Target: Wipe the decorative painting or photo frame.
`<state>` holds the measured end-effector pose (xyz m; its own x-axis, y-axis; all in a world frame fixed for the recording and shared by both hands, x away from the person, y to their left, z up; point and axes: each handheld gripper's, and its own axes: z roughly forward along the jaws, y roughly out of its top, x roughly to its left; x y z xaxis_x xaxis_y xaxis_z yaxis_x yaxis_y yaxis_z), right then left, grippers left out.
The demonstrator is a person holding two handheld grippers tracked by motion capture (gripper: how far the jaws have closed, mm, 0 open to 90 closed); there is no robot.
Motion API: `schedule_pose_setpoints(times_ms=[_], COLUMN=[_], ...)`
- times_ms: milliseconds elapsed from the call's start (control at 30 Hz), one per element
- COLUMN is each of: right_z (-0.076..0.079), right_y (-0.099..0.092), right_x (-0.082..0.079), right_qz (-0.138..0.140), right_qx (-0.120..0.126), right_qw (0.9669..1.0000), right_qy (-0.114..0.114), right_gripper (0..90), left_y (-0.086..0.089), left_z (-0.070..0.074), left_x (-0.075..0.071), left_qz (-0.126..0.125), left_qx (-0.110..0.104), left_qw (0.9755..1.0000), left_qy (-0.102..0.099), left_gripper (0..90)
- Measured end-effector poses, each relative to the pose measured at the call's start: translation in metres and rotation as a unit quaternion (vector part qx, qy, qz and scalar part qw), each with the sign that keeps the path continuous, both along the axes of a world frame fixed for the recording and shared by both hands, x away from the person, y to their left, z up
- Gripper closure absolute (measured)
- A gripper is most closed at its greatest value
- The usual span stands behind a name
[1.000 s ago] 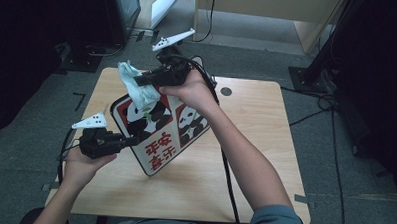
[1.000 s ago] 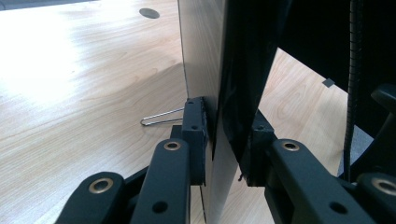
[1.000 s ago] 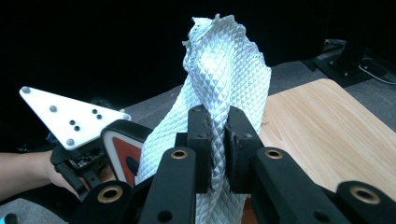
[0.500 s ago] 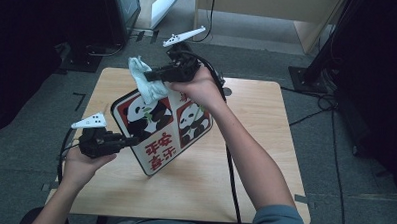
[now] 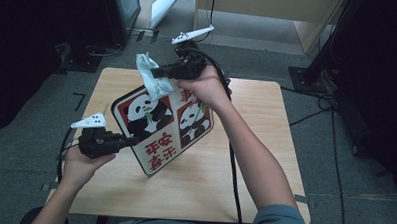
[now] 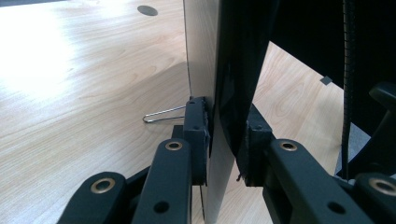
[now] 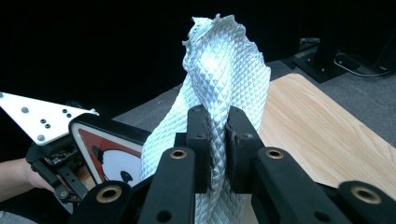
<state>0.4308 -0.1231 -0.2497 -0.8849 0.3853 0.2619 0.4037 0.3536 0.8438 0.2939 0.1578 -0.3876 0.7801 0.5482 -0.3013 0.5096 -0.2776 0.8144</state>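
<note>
A: Nearest, the left gripper [image 5: 130,139] has its fingers [image 6: 196,135] clamped on the left edge of the panda sign [image 5: 161,128]. How does the sign sit?

B: Tilted up off the bench [image 5: 265,159], its lower corner close to the wood, though I cannot tell if it touches. It looks like a stiff, thin board with a glossy face, so I judge it light but slippery. An edge pinch like this one suits it. A grip nearer a corner might let it swing.

A: In the left gripper view a bent wire [image 6: 163,114] shows behind the board. A stand?

B: Possibly; too little shows to say.

A: And farther off?

B: The right gripper [image 5: 158,70] has its fingers [image 7: 198,140] pinched on a white quilted cloth [image 5: 150,78], held at the sign's top edge. The cloth is soft and floppy, bunched where it is pinched, with loose ends above and below. I judge a mid-fold grip keeps enough hanging free for wiping the face.
</note>
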Motion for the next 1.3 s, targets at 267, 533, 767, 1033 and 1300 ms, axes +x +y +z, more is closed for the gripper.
schedule_pose_setpoints(times_ms=[267, 533, 767, 1033, 1300], right_z=[-0.001, -0.002, 0.0, 0.004, 0.005], right_y=[-0.006, -0.008, -0.011, -0.012, -0.024], right_x=[0.003, 0.003, 0.003, 0.001, 0.008], right_qz=[-0.007, -0.009, -0.015, -0.019, -0.035], right_qx=[0.005, 0.008, 0.002, -0.012, -0.011], right_qw=[1.0, 0.9999, 0.9999, 0.9997, 0.9993], right_qy=[0.003, 0.004, 0.0, -0.007, 0.003], right_gripper=[80.2, 79.4, 81.1, 84.2, 84.2], left_y=[0.001, 0.0, 0.0, 0.0, 0.0], left_z=[-0.001, 0.0, 0.0, 0.0, 0.0], left_x=[0.0, 0.0, 0.001, 0.001, 0.002], left_qz=[0.0, 0.001, 0.0, 0.0, 0.0], left_qx=[0.004, 0.007, 0.007, 0.006, 0.005], left_qw=[1.0, 1.0, 1.0, 1.0, 1.0], left_qy=[0.001, 0.005, 0.005, 0.004, 0.004], left_gripper=[77.5, 78.3, 78.6, 78.6, 78.5])
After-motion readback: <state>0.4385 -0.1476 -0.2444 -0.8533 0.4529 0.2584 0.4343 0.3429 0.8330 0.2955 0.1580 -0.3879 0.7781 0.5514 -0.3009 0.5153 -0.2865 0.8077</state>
